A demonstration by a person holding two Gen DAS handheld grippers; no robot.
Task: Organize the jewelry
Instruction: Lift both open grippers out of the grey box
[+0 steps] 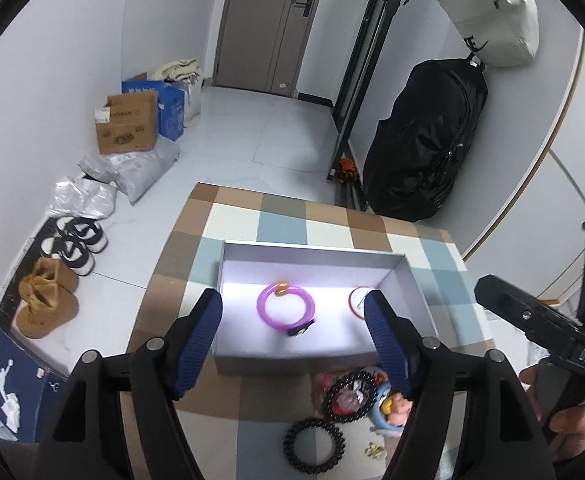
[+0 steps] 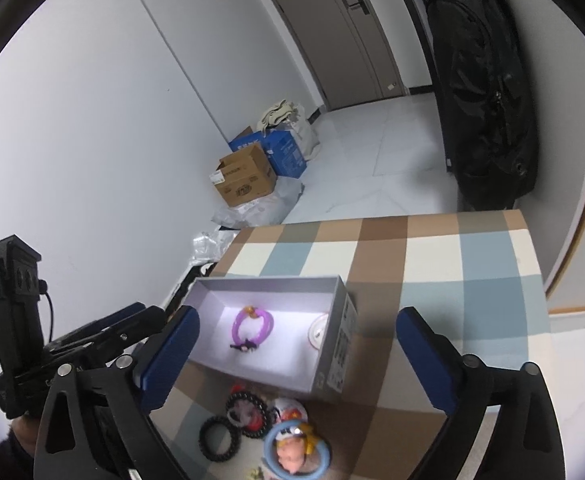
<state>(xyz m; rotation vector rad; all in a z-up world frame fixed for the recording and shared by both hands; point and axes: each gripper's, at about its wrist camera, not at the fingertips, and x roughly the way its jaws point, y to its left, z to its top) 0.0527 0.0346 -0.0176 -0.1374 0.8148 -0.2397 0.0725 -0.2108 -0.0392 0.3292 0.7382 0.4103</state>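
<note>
An open grey box [image 1: 312, 249] [image 2: 334, 354] stands on the checkered tablecloth. Inside lie a purple bracelet with an orange charm [image 1: 285, 307] [image 2: 252, 325] and a white-and-red ring-shaped piece [image 1: 358, 302] [image 2: 317, 334]. In front of the box lies a pile: a black beaded bracelet [image 1: 350, 396] [image 2: 248, 414], a black coiled hair tie [image 1: 314, 445] [image 2: 219, 438], and a blue bracelet with a doll face [image 2: 295, 454]. My left gripper [image 1: 294, 340] is open and empty above the box's near wall. My right gripper [image 2: 298, 356] is open and empty above the box and pile.
The checkered tablecloth [image 1: 284, 216] [image 2: 432, 264] covers the table. On the floor at left are cardboard boxes [image 1: 128, 128], plastic bags and shoes [image 1: 72, 244]. A black bag [image 1: 424, 140] hangs at right by the wall. The right gripper's body [image 1: 544, 332] shows in the left wrist view.
</note>
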